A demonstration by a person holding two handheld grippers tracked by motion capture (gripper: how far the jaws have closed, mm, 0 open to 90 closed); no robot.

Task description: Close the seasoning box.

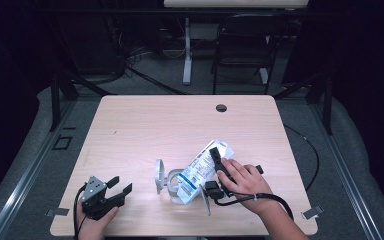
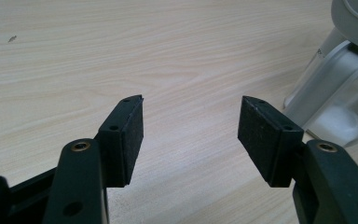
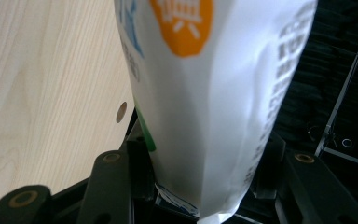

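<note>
A white printed pouch [image 1: 203, 169] lies tilted with its lower end over a clear container [image 1: 172, 189] near the table's front middle. The container's grey hinged lid [image 1: 158, 176] stands up on its left. My right gripper [image 1: 219, 164] is shut on the pouch's upper part. In the right gripper view the pouch [image 3: 214, 93] fills the gap of the right gripper [image 3: 205, 172], and both pads press on it. My left gripper [image 1: 120, 186] rests at the front left, open with nothing between its fingers. In the left gripper view the left gripper [image 2: 191, 123] points at bare wood, with the container [image 2: 335, 102] at the right edge.
The light wooden table [image 1: 180, 120] has a small round cable hole [image 1: 221, 107] near its far edge. A dark chair [image 1: 242, 45] and a white desk leg [image 1: 187, 50] stand on the floor behind it. A cable [image 1: 260, 199] trails from my right gripper.
</note>
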